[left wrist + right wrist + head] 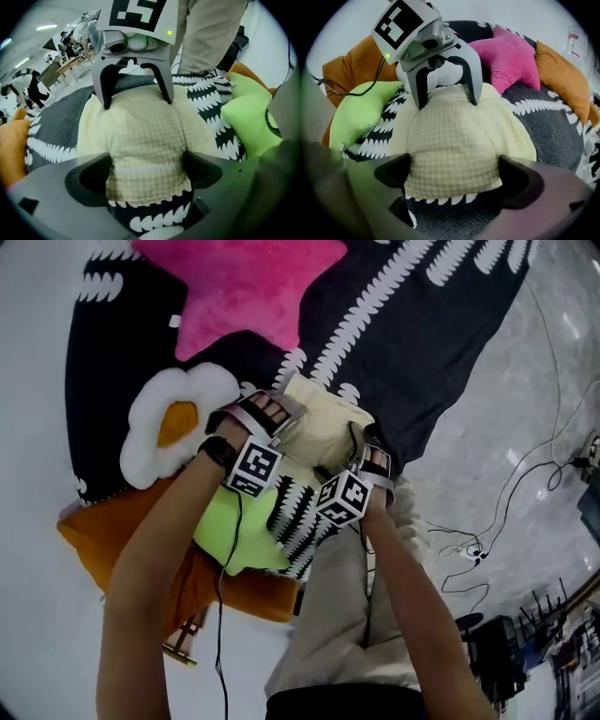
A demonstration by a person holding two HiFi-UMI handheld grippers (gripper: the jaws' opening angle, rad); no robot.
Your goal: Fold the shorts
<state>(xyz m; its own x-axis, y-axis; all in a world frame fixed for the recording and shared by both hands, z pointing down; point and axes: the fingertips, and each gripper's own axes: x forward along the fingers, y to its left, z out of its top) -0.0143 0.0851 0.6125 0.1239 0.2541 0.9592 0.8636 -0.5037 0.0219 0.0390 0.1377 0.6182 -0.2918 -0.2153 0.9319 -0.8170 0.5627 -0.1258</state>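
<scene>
Holding the folded shorts [323, 432] from both ends, I have my two tools pointed at each other with the cloth stretched between them. So the bundle's long axis runs straight ahead from either tool to the other one. Neither hand is nearer; each sits at its own end.

My left tool [147, 173] has its jaws drawn in against the near end. The cloth narrows where they press and bulges just beyond, so I judge it gripped. My right tool [454, 176] has its jaws wider apart, astride the opposite end. The cloth fills the gap and touches both jaws, but I see no real squeeze there.

The shorts are pale yellow with a fine check. They are already folded into a plump, rounded packet with a seam or band across it near my left tool. They rest on a black-and-white mat [553, 126], which shows under both tools. A green cushion [361, 112] lies off to my right tool's left.

I judge the folding nearly done, and the next move depends on both ends shifting together.
</scene>
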